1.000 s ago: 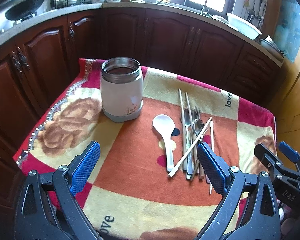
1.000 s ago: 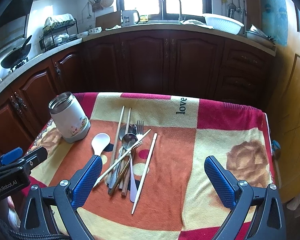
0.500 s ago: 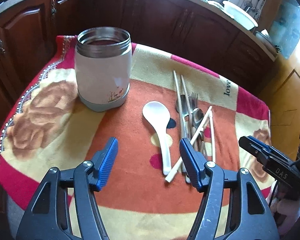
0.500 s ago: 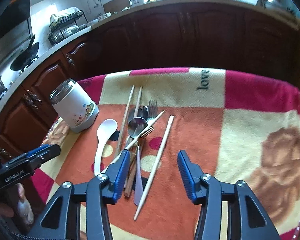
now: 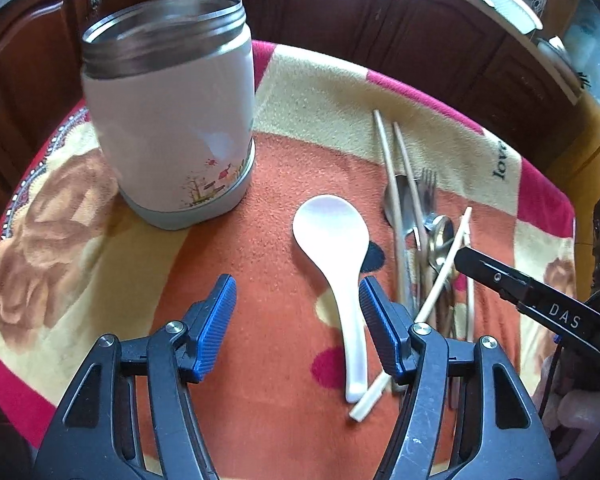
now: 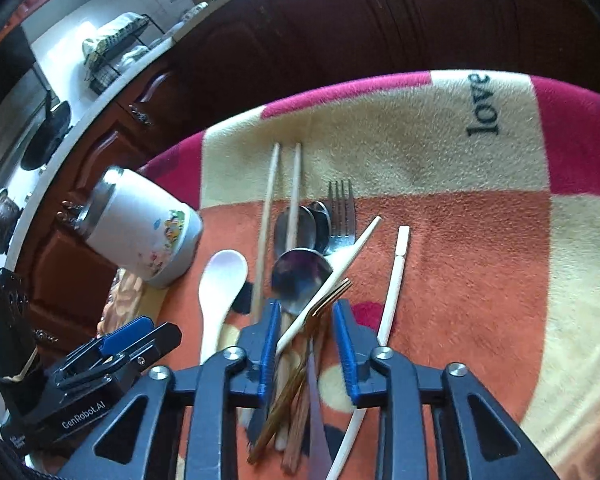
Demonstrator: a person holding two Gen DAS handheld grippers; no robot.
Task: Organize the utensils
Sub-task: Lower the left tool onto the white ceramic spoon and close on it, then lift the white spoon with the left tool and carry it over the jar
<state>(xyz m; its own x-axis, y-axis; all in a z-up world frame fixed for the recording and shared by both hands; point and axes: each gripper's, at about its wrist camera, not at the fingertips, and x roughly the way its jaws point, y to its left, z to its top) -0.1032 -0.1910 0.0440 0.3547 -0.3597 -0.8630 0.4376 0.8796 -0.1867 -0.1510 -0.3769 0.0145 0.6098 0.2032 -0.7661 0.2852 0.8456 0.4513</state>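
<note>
Both claws have dropped toward the bench since a second ago, and the utensils now fill much more of each view. On the right, the right claw [image 6: 304,312] has narrowed from wide apart and its jaws are closing astride the heap of metal spoons, forks and chopsticks [image 6: 300,280]; several handles lie between the blue pads, but whether the pads press on them yet I cannot tell. The heap's long axis runs straight away from this claw, so the jaws cross it squarely. Left of it, the left claw [image 5: 298,320] stands partly apart with nothing between its jaws; the white spoon [image 5: 336,264] lies just inside its right finger, handle toward the claw, bowl away. The open jar [image 5: 168,112] stands upright, up and to the left of the spoon, nearer the left claw. Bare blanket [image 5: 260,208] lies between spoon and jar, giving room to move; one pale chopstick [image 6: 392,280] lies apart to the right.
</note>
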